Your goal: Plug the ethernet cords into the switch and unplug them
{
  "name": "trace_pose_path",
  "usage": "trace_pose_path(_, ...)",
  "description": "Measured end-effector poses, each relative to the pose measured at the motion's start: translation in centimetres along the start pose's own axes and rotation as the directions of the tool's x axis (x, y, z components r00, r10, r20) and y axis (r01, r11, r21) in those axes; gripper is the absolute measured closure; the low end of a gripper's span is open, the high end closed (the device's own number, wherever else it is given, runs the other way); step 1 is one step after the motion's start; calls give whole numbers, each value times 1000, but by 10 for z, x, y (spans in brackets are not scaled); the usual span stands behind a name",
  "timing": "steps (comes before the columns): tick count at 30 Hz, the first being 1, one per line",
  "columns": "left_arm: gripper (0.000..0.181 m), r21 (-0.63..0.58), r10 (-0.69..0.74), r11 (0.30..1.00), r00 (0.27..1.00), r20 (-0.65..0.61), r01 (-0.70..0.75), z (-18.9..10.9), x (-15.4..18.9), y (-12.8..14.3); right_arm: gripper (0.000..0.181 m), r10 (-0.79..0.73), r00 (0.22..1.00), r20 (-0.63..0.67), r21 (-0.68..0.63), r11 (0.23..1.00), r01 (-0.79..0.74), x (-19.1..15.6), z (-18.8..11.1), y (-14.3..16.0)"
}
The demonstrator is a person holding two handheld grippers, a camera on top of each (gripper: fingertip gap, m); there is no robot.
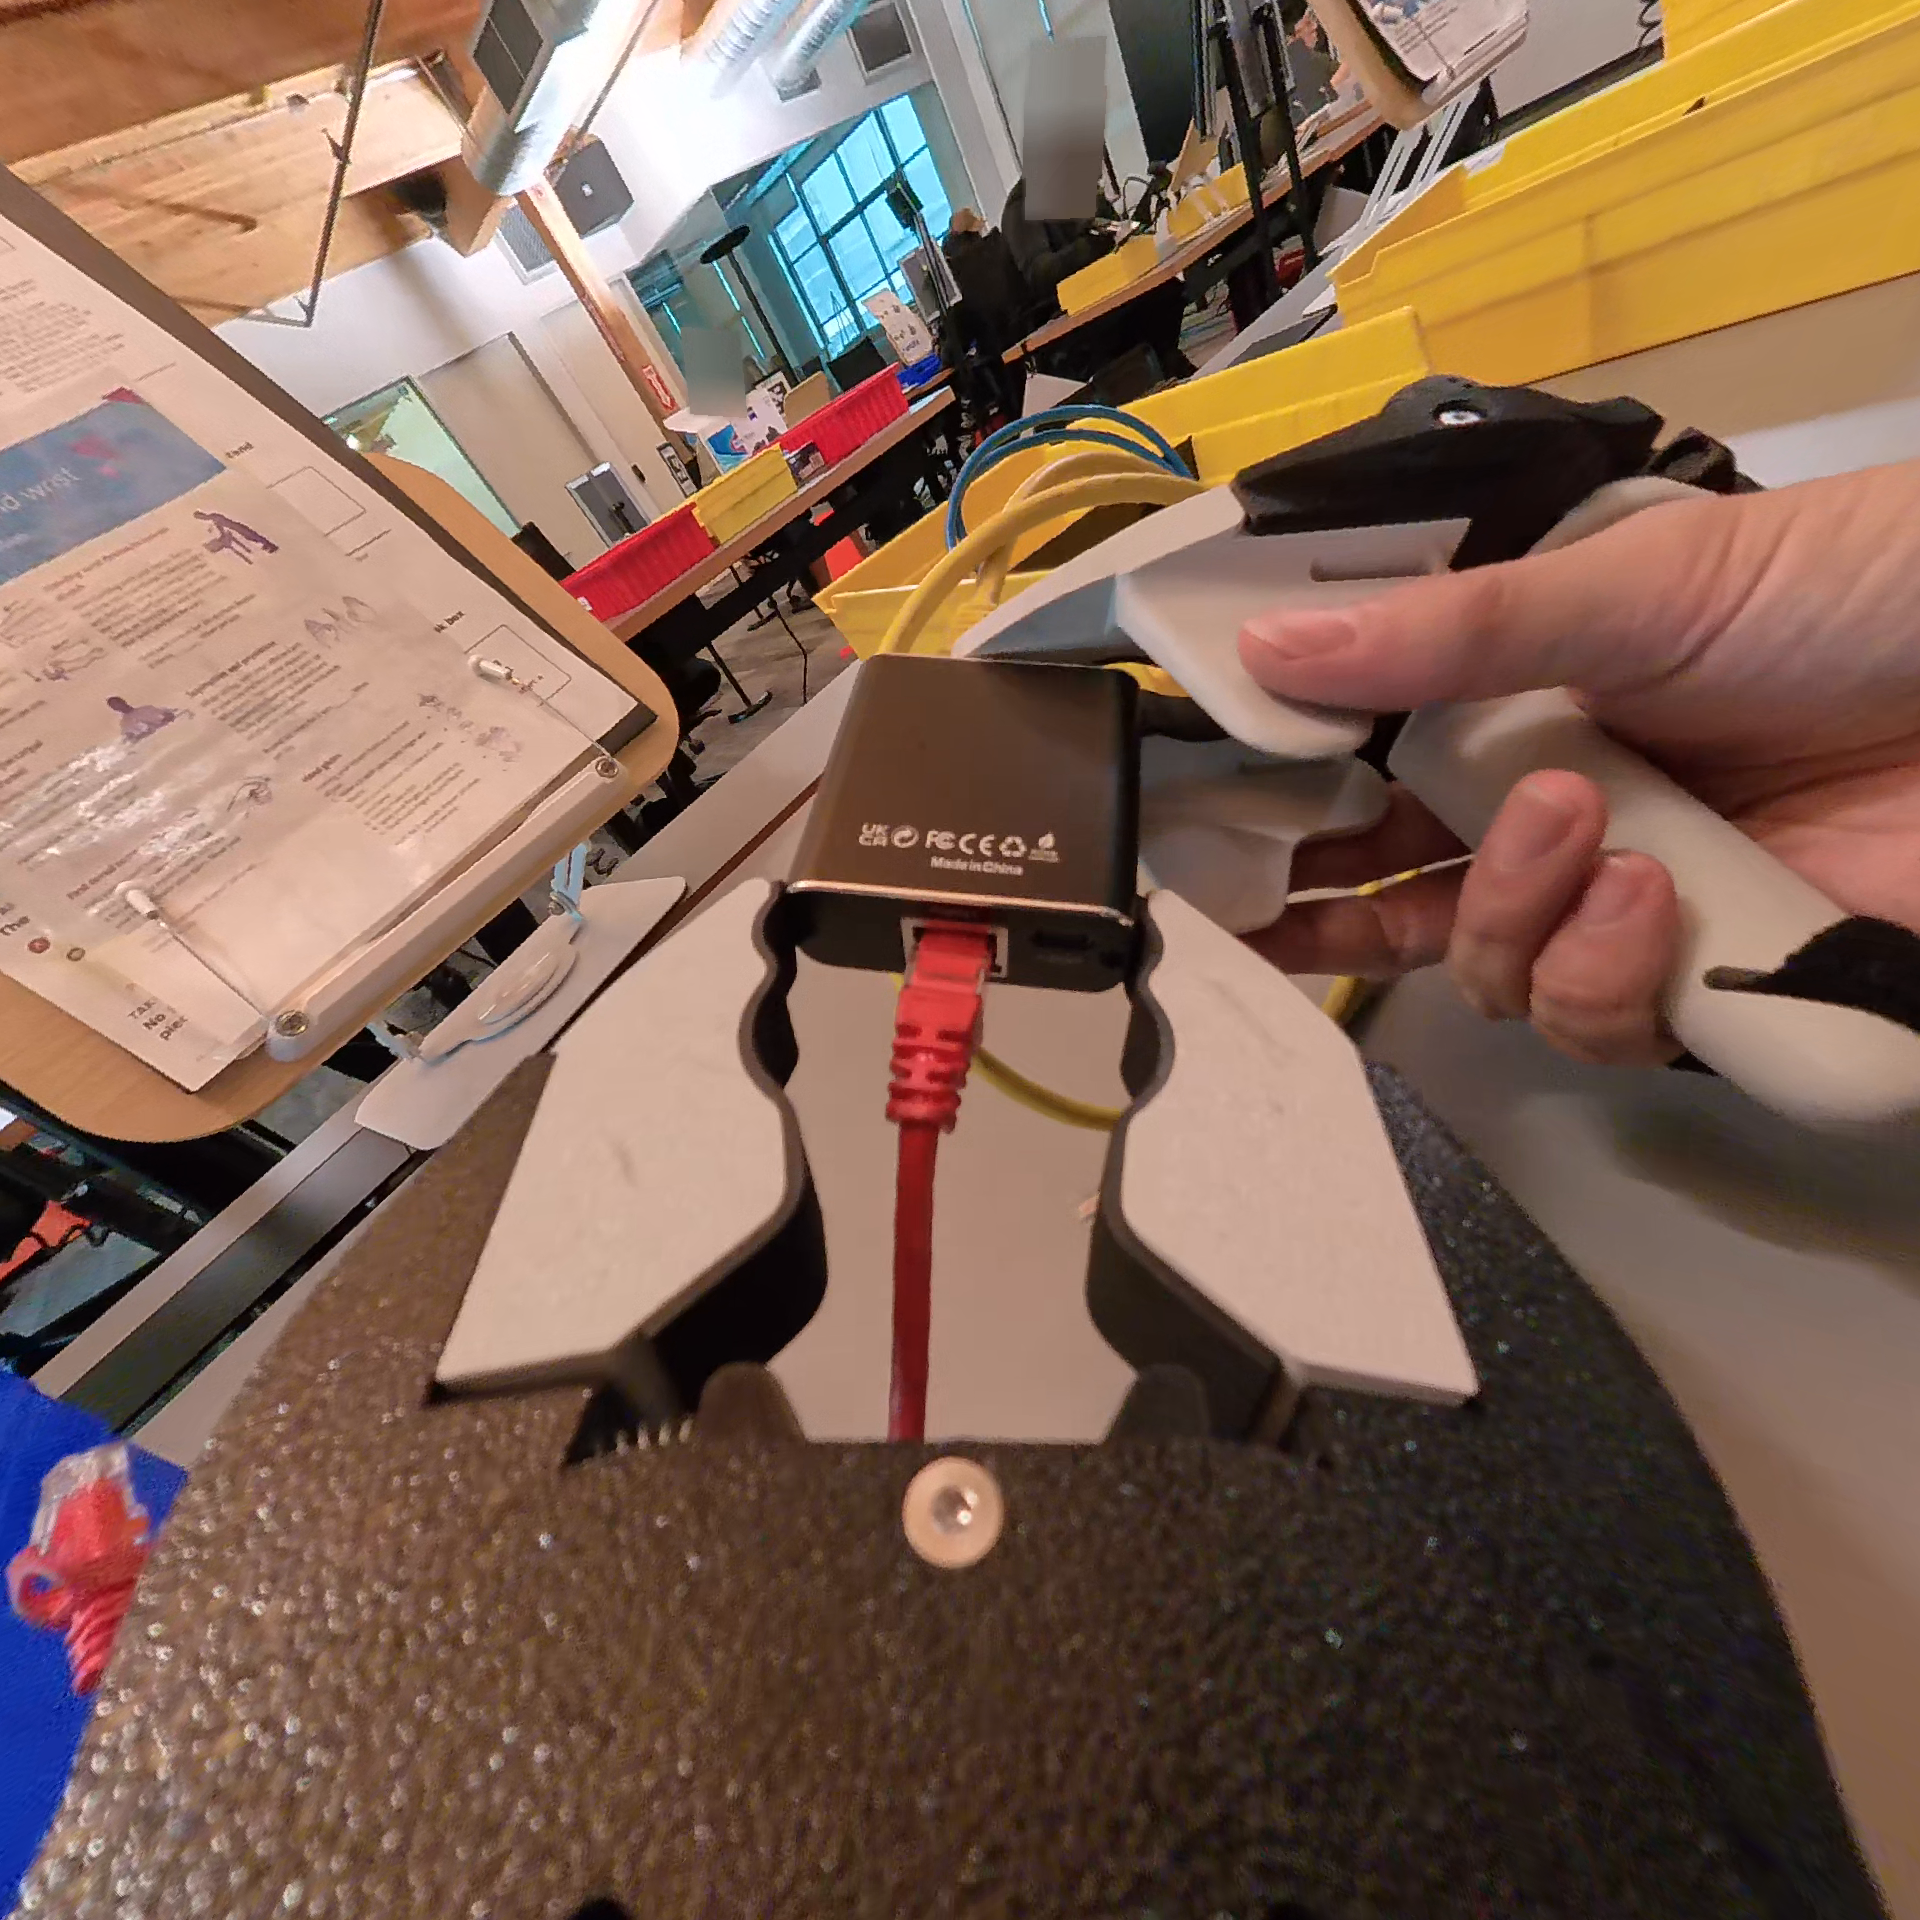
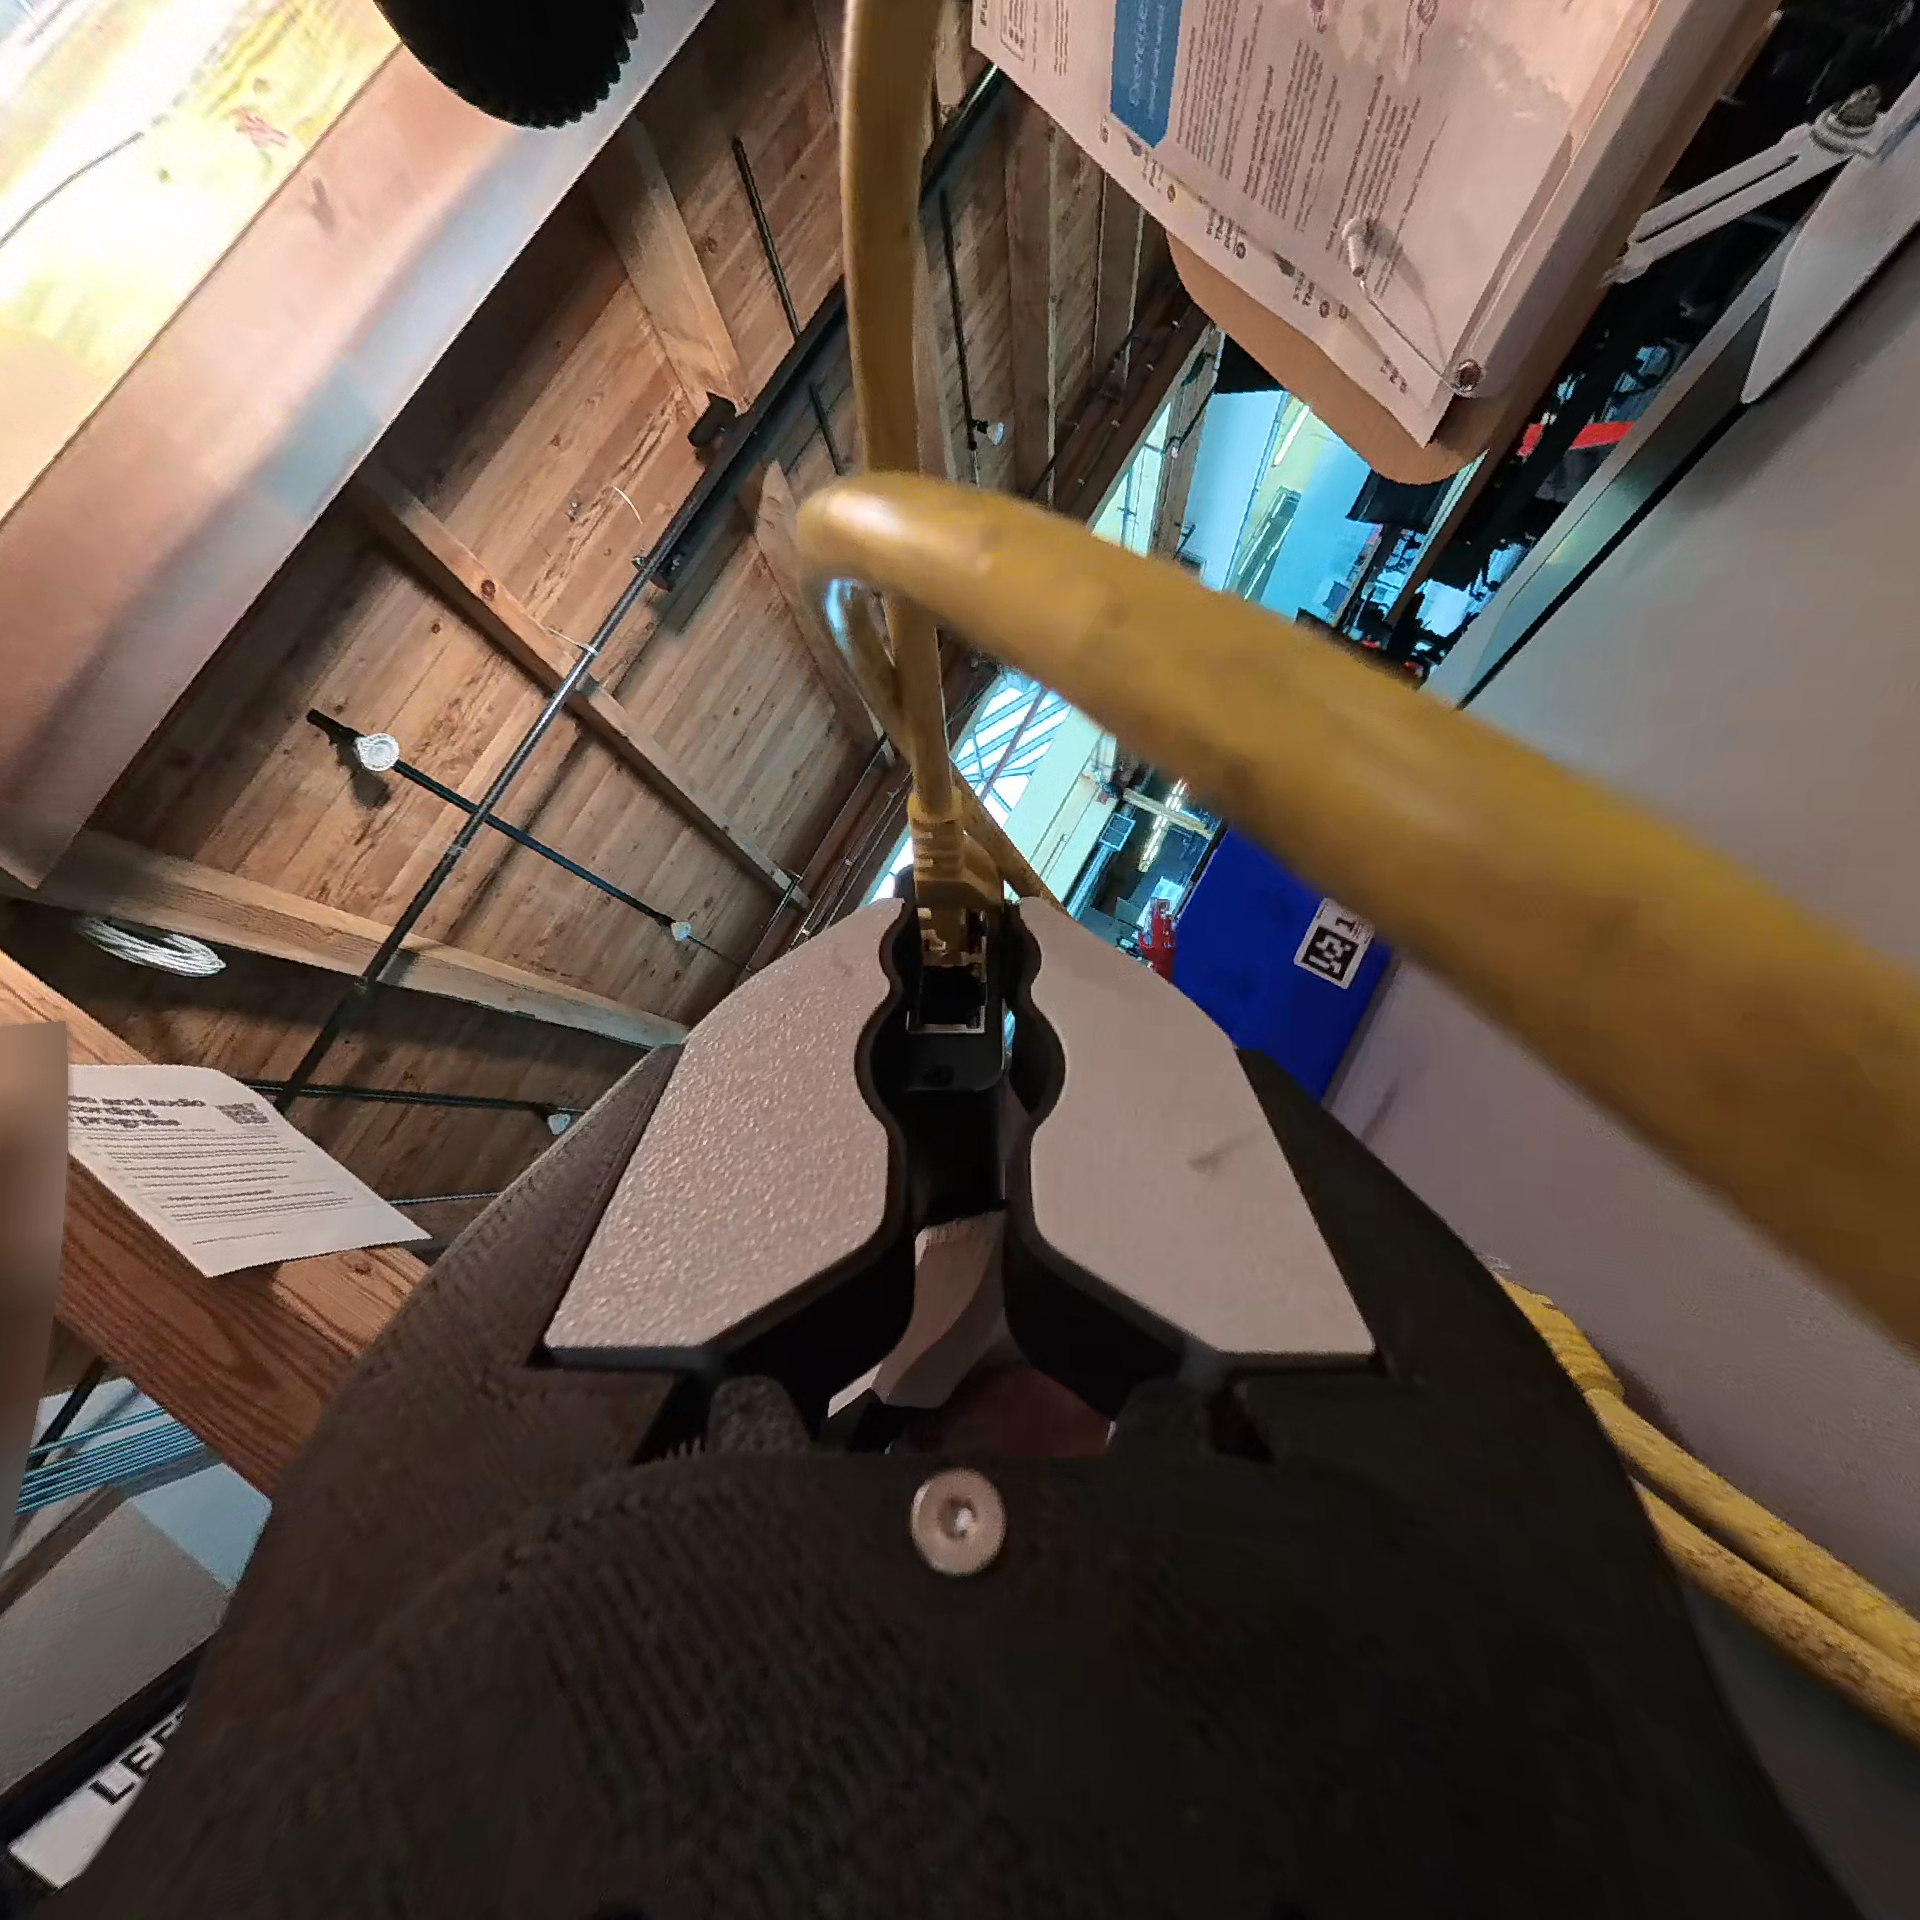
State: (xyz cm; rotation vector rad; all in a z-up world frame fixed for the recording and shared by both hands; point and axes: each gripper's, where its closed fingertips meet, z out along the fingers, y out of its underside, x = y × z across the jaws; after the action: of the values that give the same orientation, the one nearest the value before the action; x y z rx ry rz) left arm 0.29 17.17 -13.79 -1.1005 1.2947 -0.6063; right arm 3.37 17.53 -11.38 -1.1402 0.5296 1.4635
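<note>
My left gripper (image 1: pixel 961 935) is shut on the near end of a black switch (image 1: pixel 977 769) and holds it up. A red ethernet cord (image 1: pixel 920 1049) is plugged into the switch's near face and runs back between my fingers. Its other plug (image 1: pixel 78 1538) hangs loose at lower left. A hand holds the right gripper (image 1: pixel 1081 613) at the switch's far end. In the right wrist view the right gripper (image 2: pixel 961 920) is closed on a yellow ethernet plug (image 2: pixel 948 868) at a port of the switch (image 2: pixel 951 1070). The yellow cord (image 2: pixel 1351 790) loops close in front of the camera.
A sheet on a wooden stand (image 1: pixel 260 675) stands to the left. Yellow bins (image 1: pixel 1662 239) and a loop of blue cord (image 1: pixel 1039 436) lie behind the switch. More yellow cord (image 2: pixel 1766 1621) lies on the grey table (image 2: pixel 1714 935), and a blue bin (image 2: pixel 1257 997) sits beyond.
</note>
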Motion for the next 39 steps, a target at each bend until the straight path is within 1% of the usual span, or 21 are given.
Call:
trace_pose_path(12, 121, -18, -9, 1000, 1000, 6, 9, 3, 5, 3, 169, -56, 998, -14, -28, 998, 55, 3, -6, 0)
trace_pose_path(14, 121, -15, -16, 1000, 1000, 11, 16, 3, 6, 5, 169, -105, 994, -20, -33, 994, 104, 3, -7, 0)
trace_pose_path(18, 121, -1, 3, 1000, 1000, 30, -2, 4, 7, 2, 169, -182, 983, 29, -27, 983, 183, -2, -7, -1)
trace_pose_path(19, 121, -6, 9, 1000, 999, 39, -9, 4, 7, 2, 170, -190, 981, 38, -27, 981, 191, 0, -7, -1)
trace_pose_path(20, 121, -18, 12, 1000, 999, 48, -11, 5, 7, 5, 170, -167, 985, 44, -23, 986, 168, 2, -7, -2)
trace_pose_path(22, 121, -17, 25, 1000, 998, 64, -24, 5, 7, 8, 170, -184, 982, 49, -26, 982, 185, 3, -8, -1)
trace_pose_path(23, 121, -24, 31, 999, 997, 68, -30, 6, 7, 9, 174, -192, 980, 57, -30, 981, 194, 2, -8, -1)
trace_pose_path(25, 121, -15, 38, 999, 996, 82, -37, 5, 6, 6, 174, -218, 974, 67, -40, 974, 221, -1, -6, -1)
trace_pose_path(26, 121, -12, 38, 999, 995, 91, -37, 5, 6, 5, 169, -231, 971, 60, -49, 971, 234, 0, -5, -2)
trace_pose_path(28, 121, -18, 8, 1000, 996, 88, -6, 6, 6, 6, 170, -267, 963, 46, -56, 961, 270, 2, -6, -2)
trace_pose_path(29, 121, -11, -45, 999, 996, 72, 46, 7, 8, 7, 170, -282, 959, 34, -59, 957, 284, 4, -6, -3)
trace_pose_path(30, 122, -10, -129, 992, 991, 46, 130, 8, 10, 9, 171, -285, 958, 29, -65, 956, 286, 5, -6, -3)
trace_pose_path(31, 121, -16, -152, 988, 988, 40, 153, 9, 11, 12, 170, -299, 954, 28, -67, 951, 300, 6, -6, -3)
trace_pose_path(33, 121, -32, -88, 995, 994, 69, 90, 9, 9, 13, 171, -282, 958, 50, -66, 956, 285, 4, -5, -3)
trace_pose_path(36, 121, -60, 46, 997, 989, 141, -38, 7, 5, 11, 172, -282, 956, 78, -57, 956, 287, -3, -4, -3)
trace_pose_path(37, 121, -51, 49, 998, 988, 149, -42, 6, 4, 10, 171, -299, 952, 65, -20, 954, 300, -4, -5, -10)
trace_pose_path(38, 121, -46, 28, 999, 989, 143, -22, 5, 4, 10, 173, -272, 960, 66, 37, 962, 270, -7, -8, -24)
trace_pose_path(39, 121, -26, -18, 999, 991, 133, 22, 4, 4, 10, 172, -275, 959, 73, 41, 961, 272, -9, -11, -33)
